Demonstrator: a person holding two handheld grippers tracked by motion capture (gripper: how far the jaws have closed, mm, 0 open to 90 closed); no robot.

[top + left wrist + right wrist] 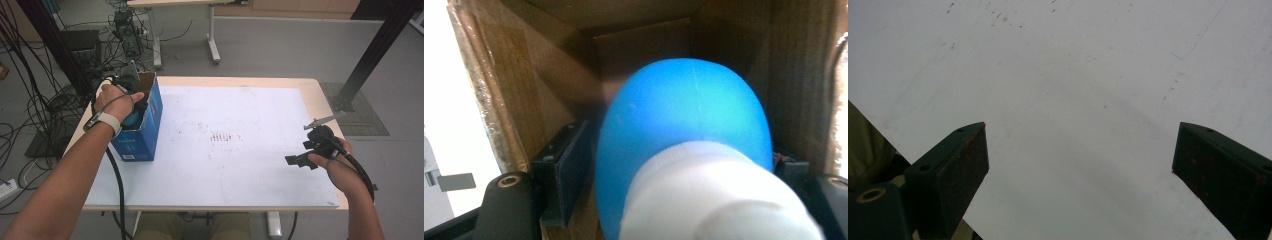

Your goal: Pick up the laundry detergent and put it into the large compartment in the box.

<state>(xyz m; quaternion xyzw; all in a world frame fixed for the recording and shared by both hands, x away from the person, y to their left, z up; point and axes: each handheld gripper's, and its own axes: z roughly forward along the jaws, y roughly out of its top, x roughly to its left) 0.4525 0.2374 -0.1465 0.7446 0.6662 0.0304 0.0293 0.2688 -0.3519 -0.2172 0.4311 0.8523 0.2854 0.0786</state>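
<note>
Probably the blue bottle (684, 135), pinched between the jaws of the left gripper (674, 200) inside the cardboard box (150, 117), should be lowered straight, while the right gripper (1080, 170) is kept spread over the table (1073, 75).

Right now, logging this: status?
Left gripper shut on blue bulb, inside box. Right gripper open over bare table. Nothing in the way.

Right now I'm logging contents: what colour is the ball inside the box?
Blue ball, clearest in the left gripper view.
</note>
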